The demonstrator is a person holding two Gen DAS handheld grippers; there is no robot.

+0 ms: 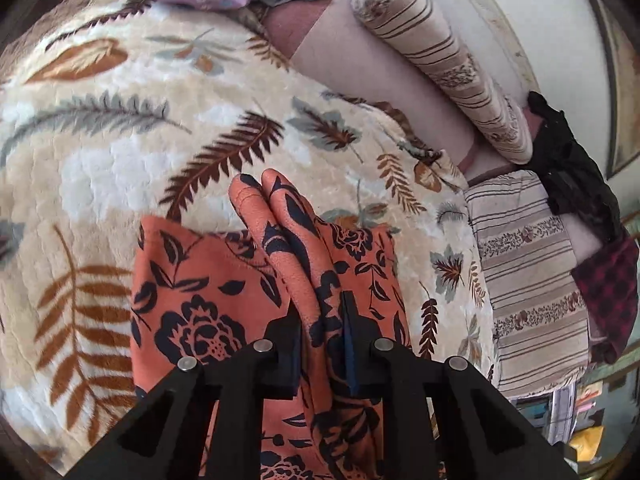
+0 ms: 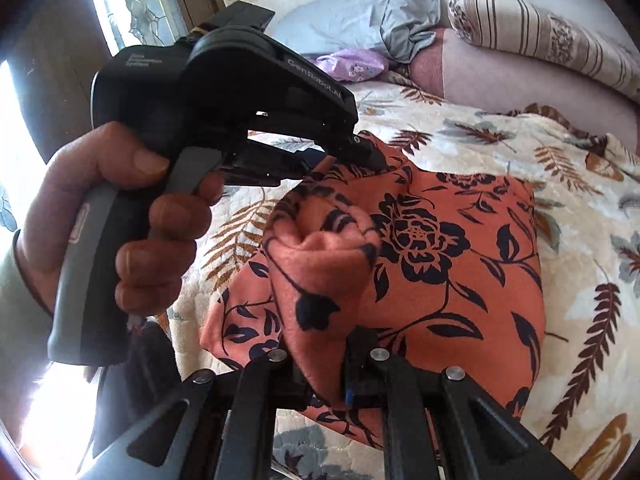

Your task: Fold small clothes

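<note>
An orange garment with a dark floral print point(image 1: 224, 296) lies on the leaf-patterned blanket point(image 1: 132, 136). My left gripper point(image 1: 322, 320) is shut on a bunched fold of it that sticks up past the fingers. In the right wrist view the same garment point(image 2: 440, 248) is spread flat, with a near fold lifted. My right gripper point(image 2: 320, 360) is shut on that near fold. The left gripper point(image 2: 370, 156), held by a hand, pinches the garment's far edge.
Striped pillows point(image 1: 444, 60) and a pink bed edge point(image 1: 360, 64) lie at the far right. A red plaid cloth point(image 1: 608, 288) and black cloth point(image 1: 572, 160) hang at the right. Grey and purple clothes point(image 2: 380, 40) lie at the bed's head.
</note>
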